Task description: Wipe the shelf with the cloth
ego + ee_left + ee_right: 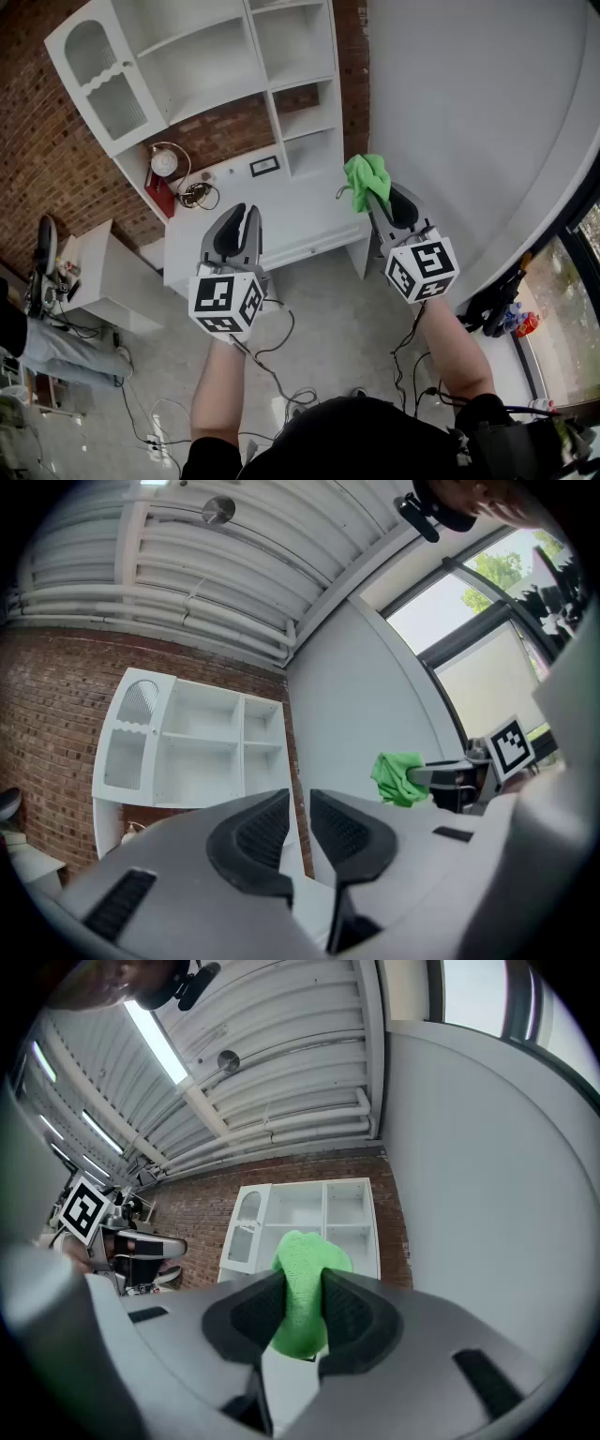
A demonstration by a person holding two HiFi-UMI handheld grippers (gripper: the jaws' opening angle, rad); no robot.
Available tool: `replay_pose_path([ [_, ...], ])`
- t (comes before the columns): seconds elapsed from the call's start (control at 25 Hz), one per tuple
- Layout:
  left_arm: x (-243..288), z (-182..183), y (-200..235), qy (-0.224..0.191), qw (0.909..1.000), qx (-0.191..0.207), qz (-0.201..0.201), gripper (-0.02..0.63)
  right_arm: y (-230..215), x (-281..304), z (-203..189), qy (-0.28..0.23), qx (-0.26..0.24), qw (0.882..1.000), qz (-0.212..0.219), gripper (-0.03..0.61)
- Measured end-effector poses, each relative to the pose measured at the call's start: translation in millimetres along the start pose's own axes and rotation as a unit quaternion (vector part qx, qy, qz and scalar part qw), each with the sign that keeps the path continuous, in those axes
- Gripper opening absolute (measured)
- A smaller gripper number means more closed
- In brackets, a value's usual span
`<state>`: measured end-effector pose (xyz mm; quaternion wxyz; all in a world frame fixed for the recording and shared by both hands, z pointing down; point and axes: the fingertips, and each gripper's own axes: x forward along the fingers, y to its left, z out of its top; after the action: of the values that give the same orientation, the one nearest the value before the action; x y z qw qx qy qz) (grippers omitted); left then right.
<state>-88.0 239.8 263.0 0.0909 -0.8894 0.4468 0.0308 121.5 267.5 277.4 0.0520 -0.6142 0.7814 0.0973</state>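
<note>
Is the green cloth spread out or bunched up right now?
Bunched up: the green cloth sits as a crumpled wad clamped between the right gripper's jaws, not touching the shelf.

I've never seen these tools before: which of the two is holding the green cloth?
The right gripper: its jaws pinch the cloth. The left gripper has its jaws slightly apart with nothing between them.
</note>
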Motion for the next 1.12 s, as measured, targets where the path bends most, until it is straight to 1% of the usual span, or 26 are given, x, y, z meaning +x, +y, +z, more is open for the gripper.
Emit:
replay_pose_path([
  [0.32,1.4,3.5,-31.3,0.001,1.0,0.001,0.006,0.069,-13.0,-19.7,-3.6,0.006,-0.002,1.0,0.02,0.084],
  [0.6,0.7,-8.9,-49.8,0.013,0.9998,-0.003,0.014,0.069,-18.7,-27.9,-8.5,0.0,0.005,0.999,0.04,0.087],
  [0.72,-0.2,-19.2,-46.0,0.024,0.9995,-0.006,0.02,0.069,-16.2,-23.2,-10.5,-0.004,0.012,0.999,0.051,0.1],
  [0.92,8.9,-39.6,-29.9,0.04,0.9989,-0.01,0.023,0.069,-10.3,-6.9,-21.5,-0.008,0.009,0.998,0.064,0.101],
  [1.12,32.6,-50.0,-4.8,0.031,0.9993,-0.018,0.012,0.069,-9.8,21.9,-33.6,0.001,0.006,0.998,0.059,0.1],
])
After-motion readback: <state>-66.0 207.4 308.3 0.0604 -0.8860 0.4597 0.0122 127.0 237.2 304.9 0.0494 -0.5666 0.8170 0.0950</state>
